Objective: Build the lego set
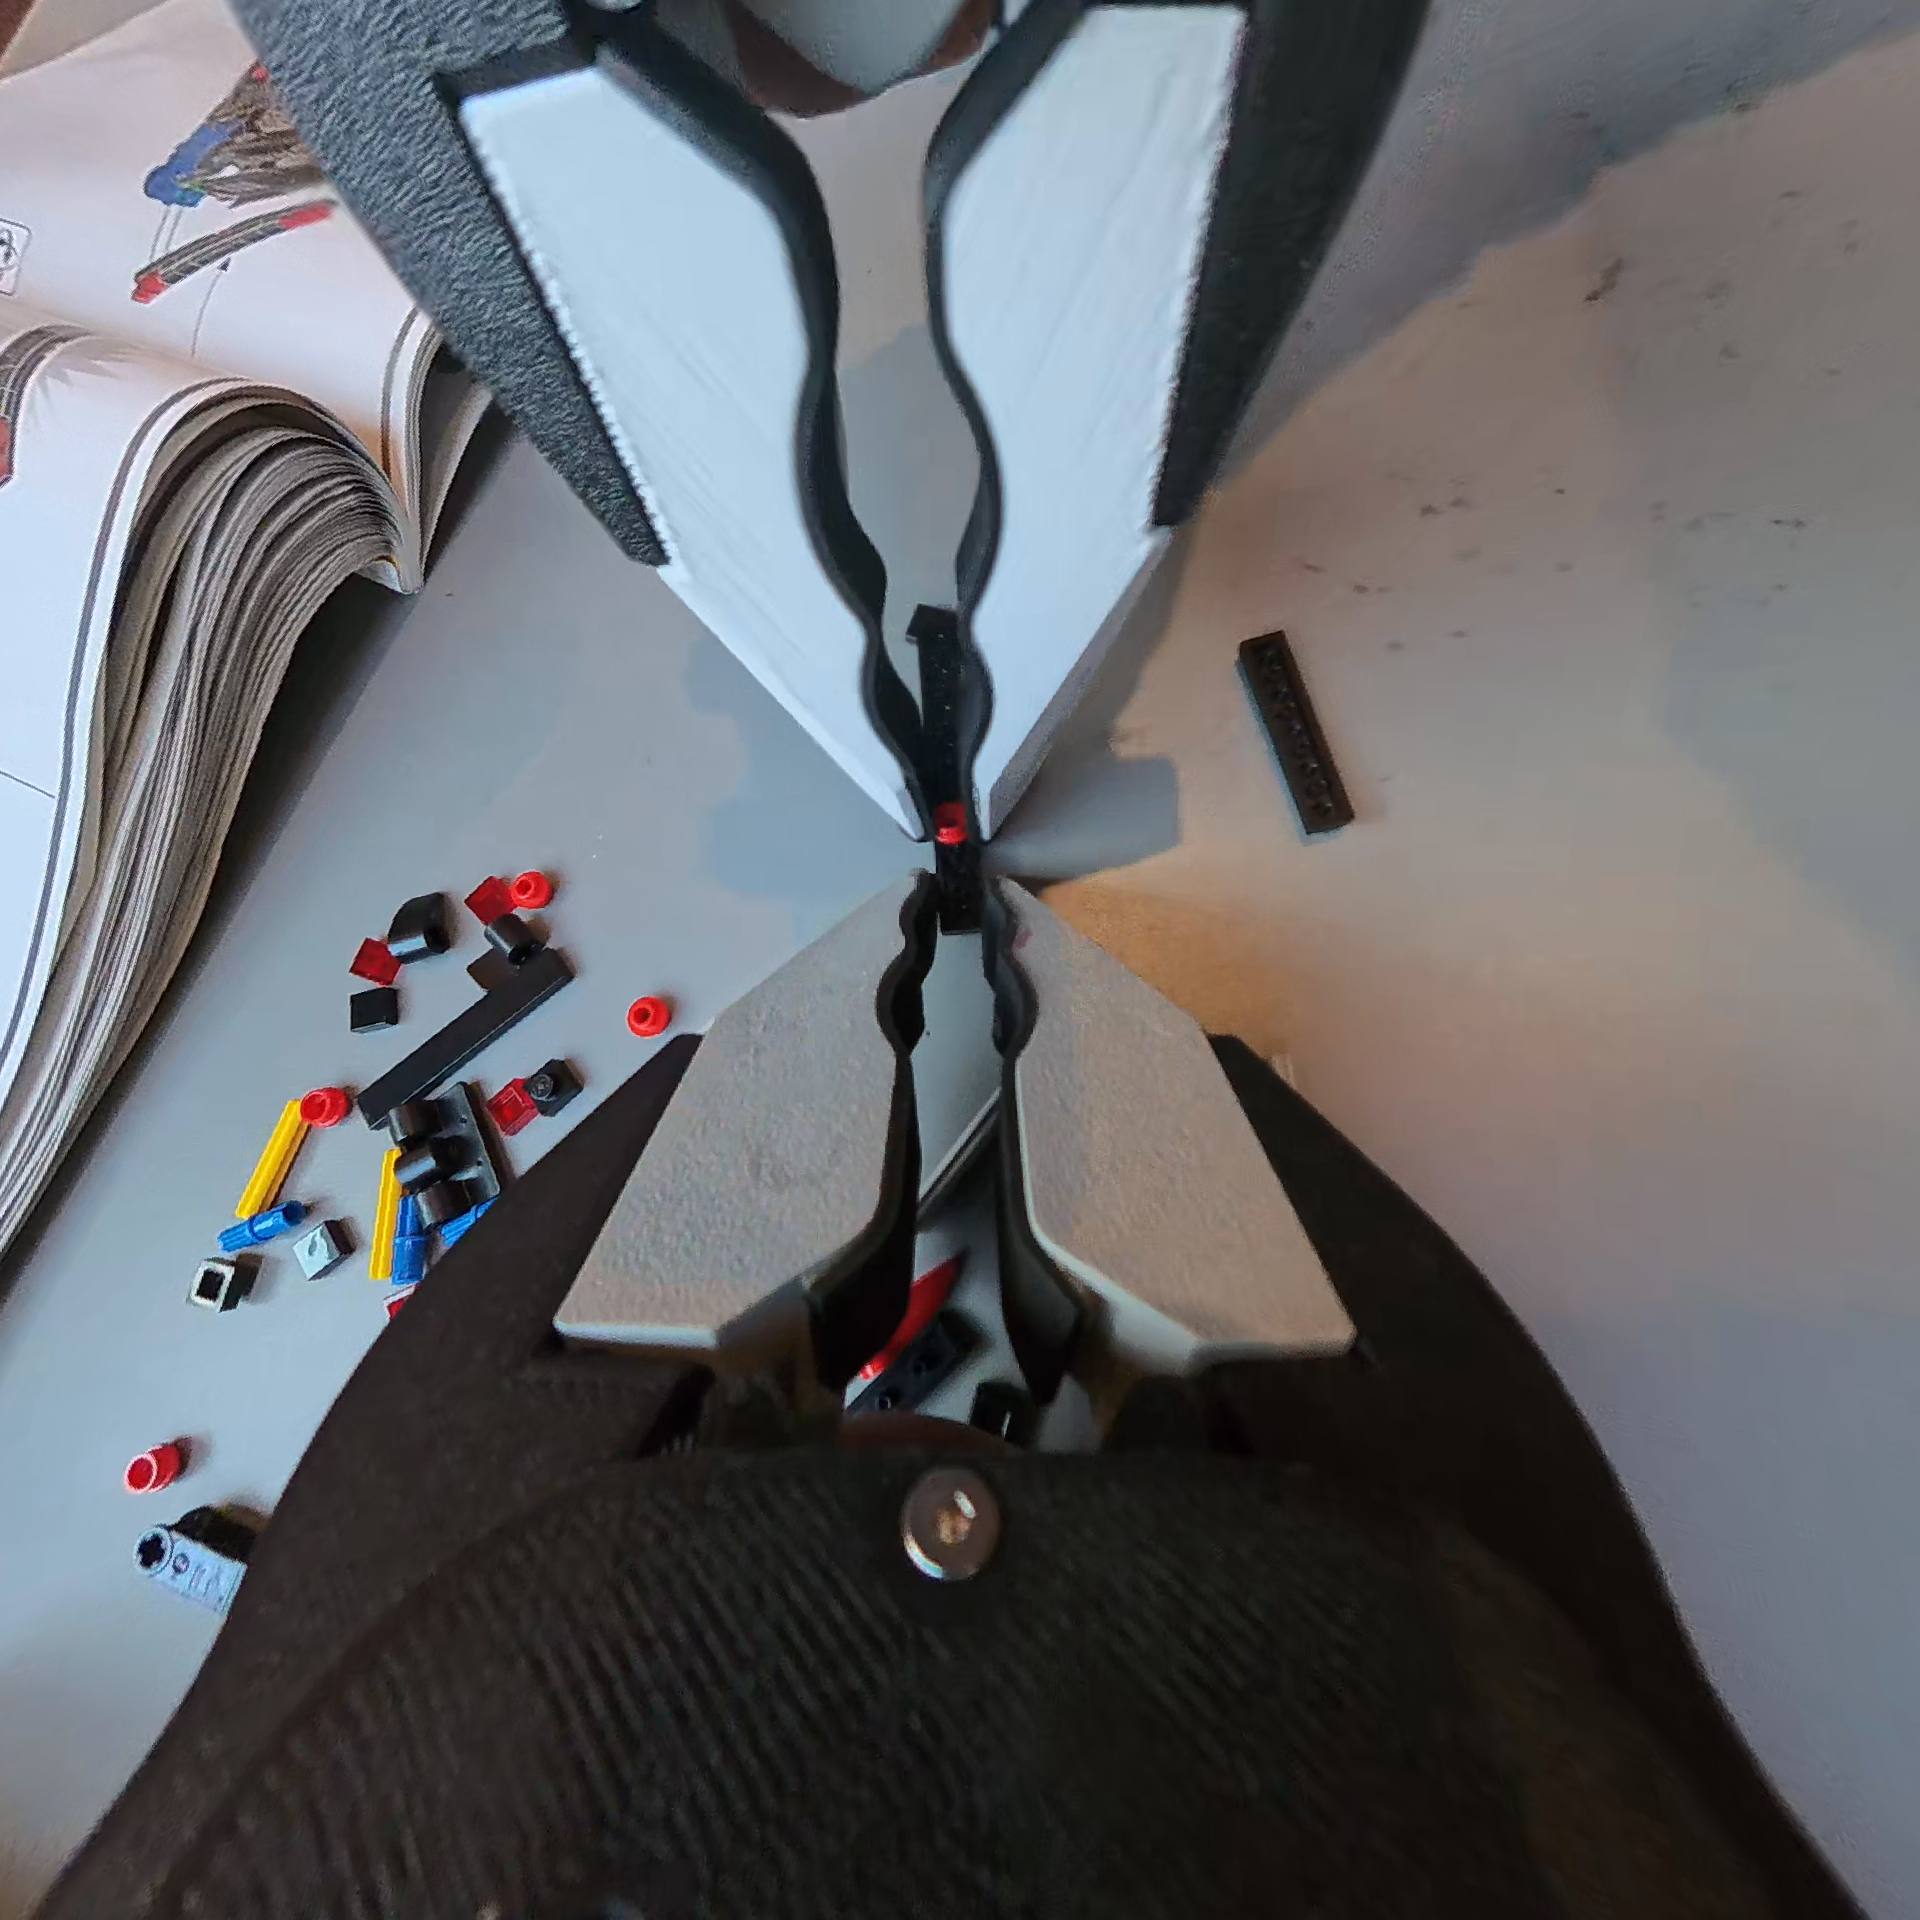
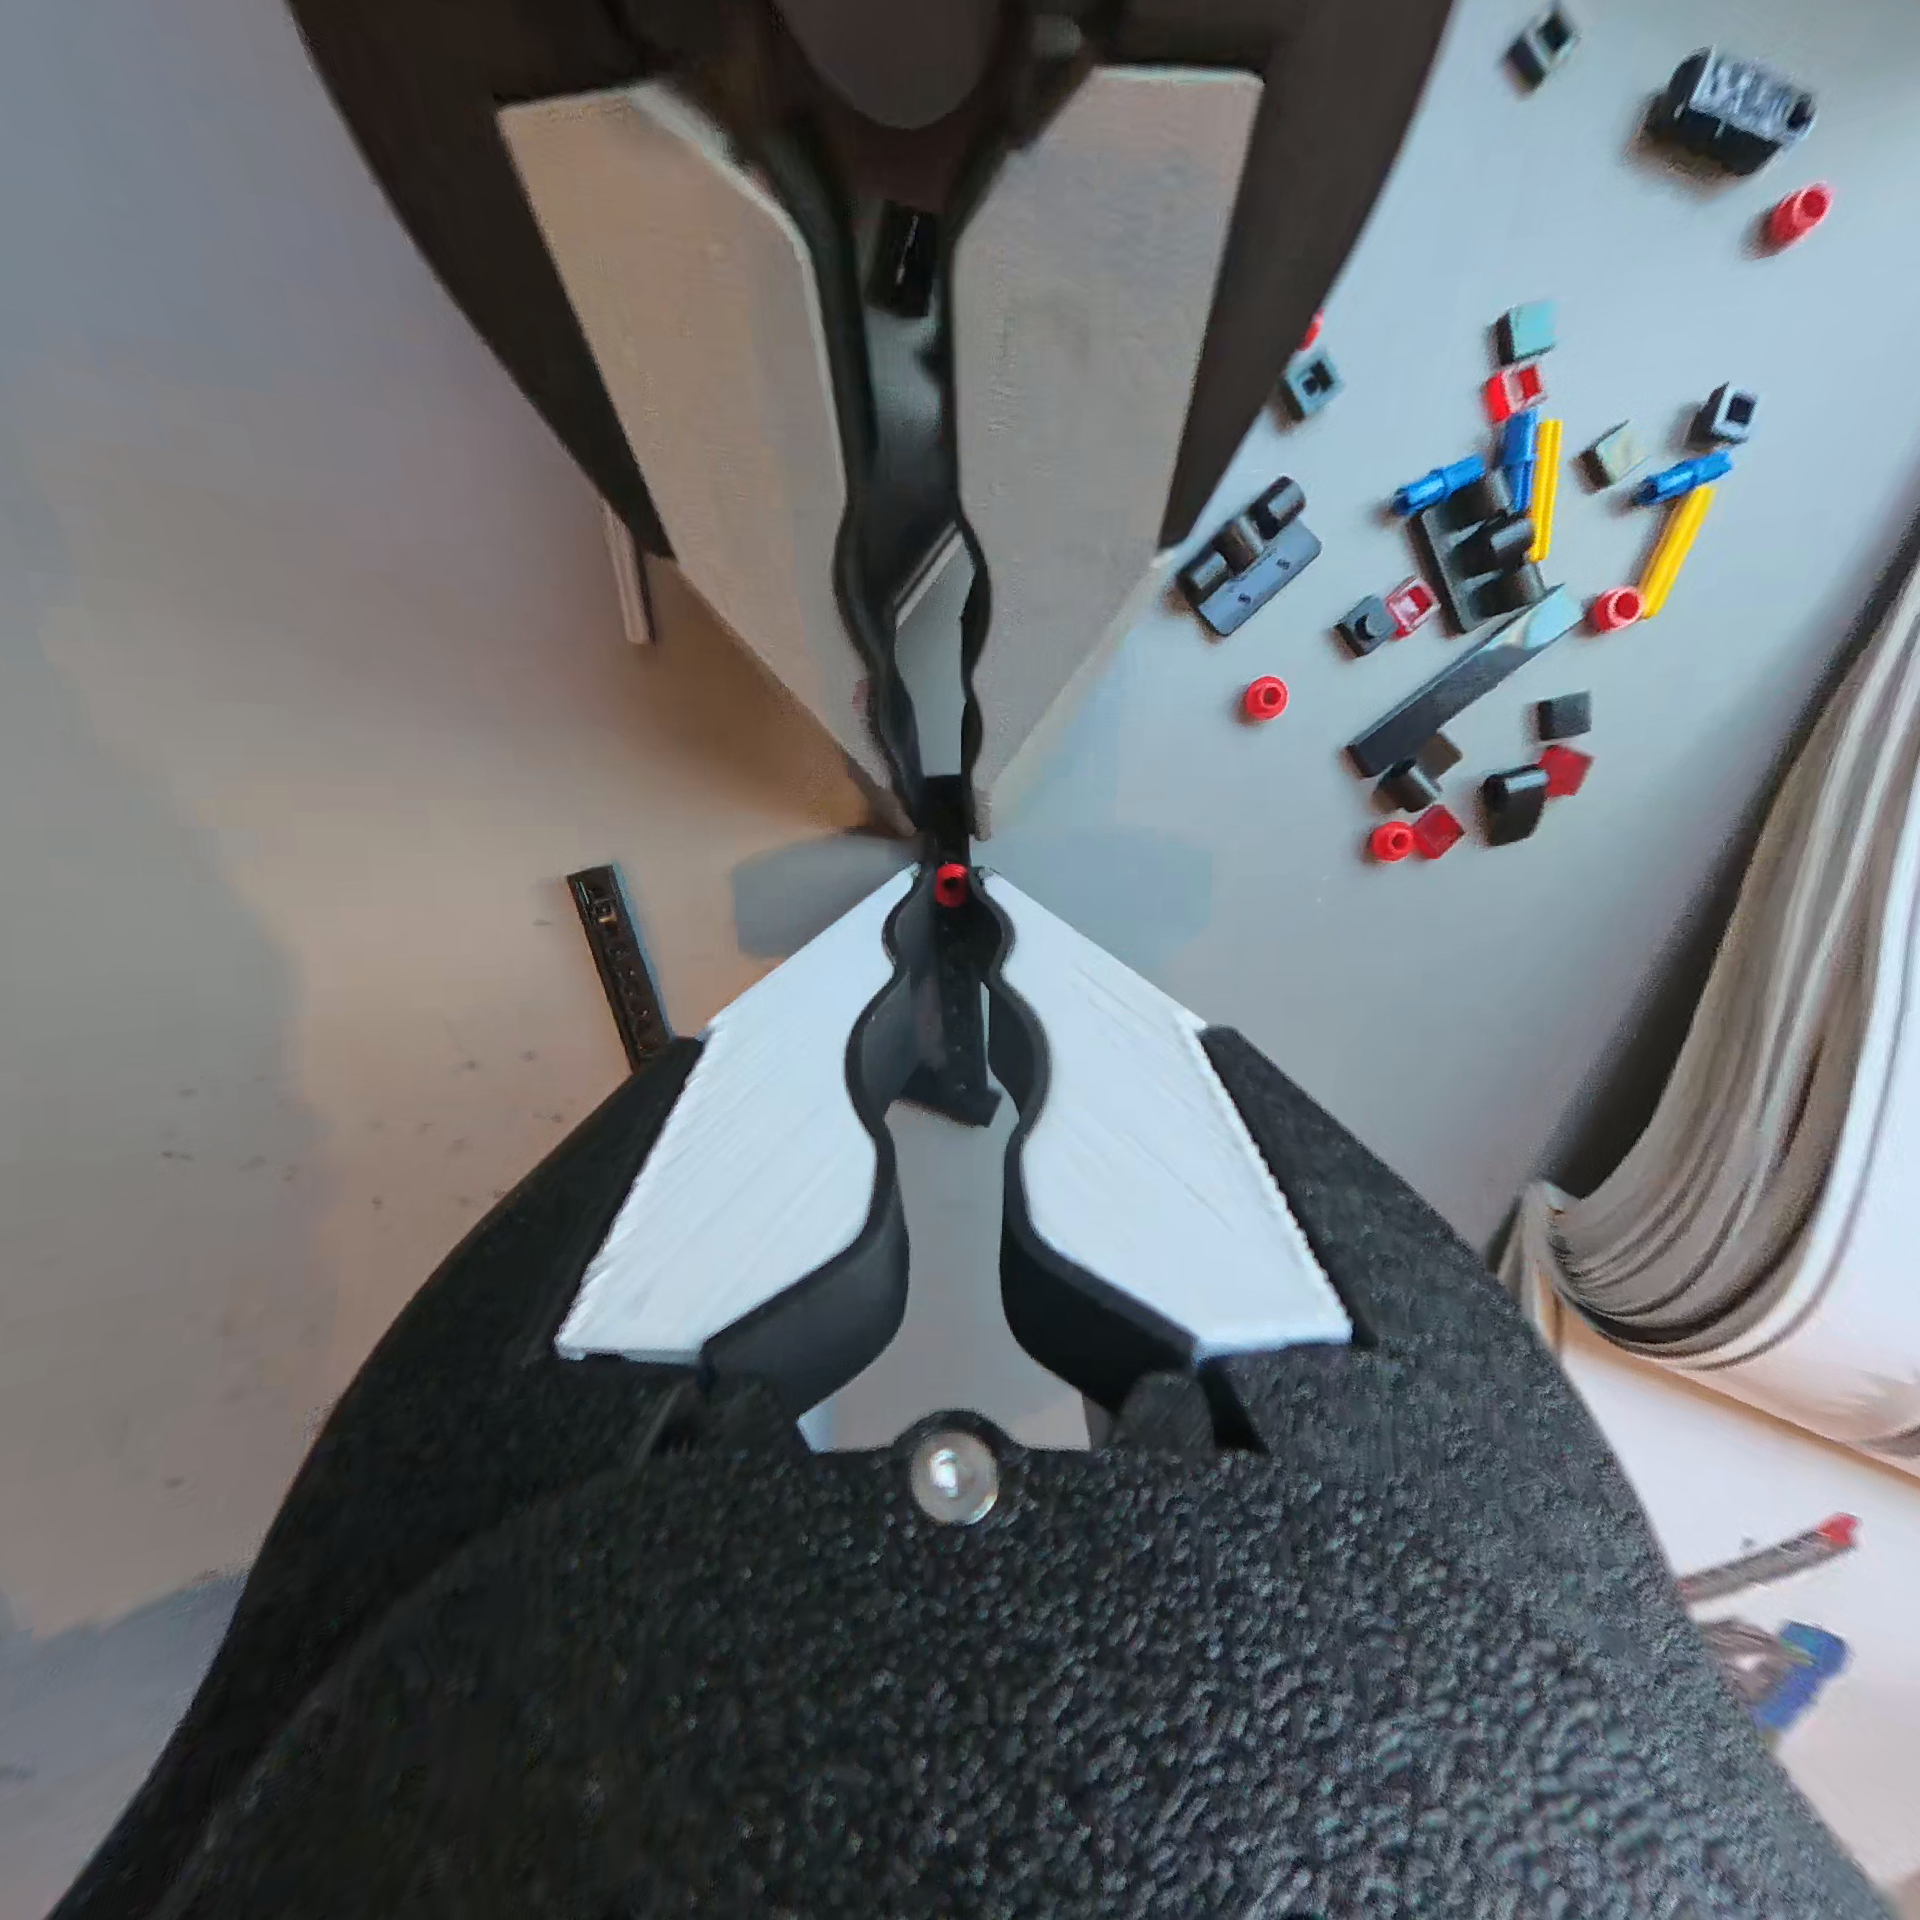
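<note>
My right gripper, with white fingers, is shut on a long black studded plate held edge-on above the table. A small red round stud sits on the plate right at its tips. My left gripper, with grey fingers, faces it tip to tip and is shut on the plate's far end. In the left wrist view the right gripper comes down from the top with the plate and red stud. In the right wrist view the left gripper comes from the top.
A second long black plate lies on the table, also in the right wrist view. A scatter of small red, black, blue and yellow pieces lies beside an open instruction booklet. Less than 4 cm separates the two grippers' tips.
</note>
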The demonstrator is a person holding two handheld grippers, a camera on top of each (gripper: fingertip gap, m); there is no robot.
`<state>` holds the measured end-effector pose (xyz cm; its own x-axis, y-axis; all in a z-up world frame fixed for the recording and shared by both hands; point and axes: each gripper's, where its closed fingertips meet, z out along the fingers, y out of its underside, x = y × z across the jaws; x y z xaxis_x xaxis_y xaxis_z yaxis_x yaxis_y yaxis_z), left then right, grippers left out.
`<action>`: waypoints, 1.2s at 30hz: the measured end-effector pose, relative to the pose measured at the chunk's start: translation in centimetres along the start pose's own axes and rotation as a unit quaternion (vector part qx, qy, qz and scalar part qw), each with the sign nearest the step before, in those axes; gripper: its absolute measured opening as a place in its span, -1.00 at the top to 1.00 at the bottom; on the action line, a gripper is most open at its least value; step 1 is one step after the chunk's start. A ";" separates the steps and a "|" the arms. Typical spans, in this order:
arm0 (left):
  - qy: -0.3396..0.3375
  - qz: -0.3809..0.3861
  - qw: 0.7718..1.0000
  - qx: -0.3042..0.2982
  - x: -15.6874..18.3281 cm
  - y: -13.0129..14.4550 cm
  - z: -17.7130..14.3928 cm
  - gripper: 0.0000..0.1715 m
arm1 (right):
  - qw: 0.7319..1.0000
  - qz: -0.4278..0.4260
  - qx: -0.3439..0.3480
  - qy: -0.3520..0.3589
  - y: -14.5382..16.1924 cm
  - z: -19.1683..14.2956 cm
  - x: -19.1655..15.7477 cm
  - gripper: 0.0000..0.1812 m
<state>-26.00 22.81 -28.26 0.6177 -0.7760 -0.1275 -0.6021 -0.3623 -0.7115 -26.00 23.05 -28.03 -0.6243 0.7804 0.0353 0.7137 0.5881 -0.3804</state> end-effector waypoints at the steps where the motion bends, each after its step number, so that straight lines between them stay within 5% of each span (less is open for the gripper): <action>1: 0.000 0.000 1.000 0.000 0.0 0.0 0.0 0.94 | 1.000 0.005 -0.002 -0.010 0.0 0.0 0.0 0.95; 10: 0.001 -0.009 1.000 0.000 0.0 0.0 0.0 0.94 | 0.999 -0.006 0.008 -0.036 0.0 0.1 -0.1 0.95; 20: -0.006 -0.014 1.000 -0.001 -0.1 0.0 0.0 0.94 | 0.996 -0.057 0.051 0.052 -0.2 0.0 0.0 0.94; 27: -0.009 -0.010 1.000 -0.001 -0.1 0.0 0.1 0.94 | 0.995 -0.008 0.096 0.020 -0.3 -0.4 -0.3 0.81; 31: -0.009 -0.010 1.000 -0.001 0.0 0.0 0.1 0.94 | 0.994 -0.019 0.102 0.032 -0.6 -1.3 0.2 1.00; 36: -0.009 -0.009 1.000 -0.001 0.0 0.0 0.1 0.94 | 0.996 -0.032 0.078 0.034 -0.5 -1.0 0.4 1.00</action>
<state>-25.97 22.88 -28.28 0.6380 -0.7594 -0.1274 -0.5912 -0.3771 -0.7130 -26.25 23.28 -26.95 -0.6399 0.7583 0.1244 0.6124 0.6010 -0.5136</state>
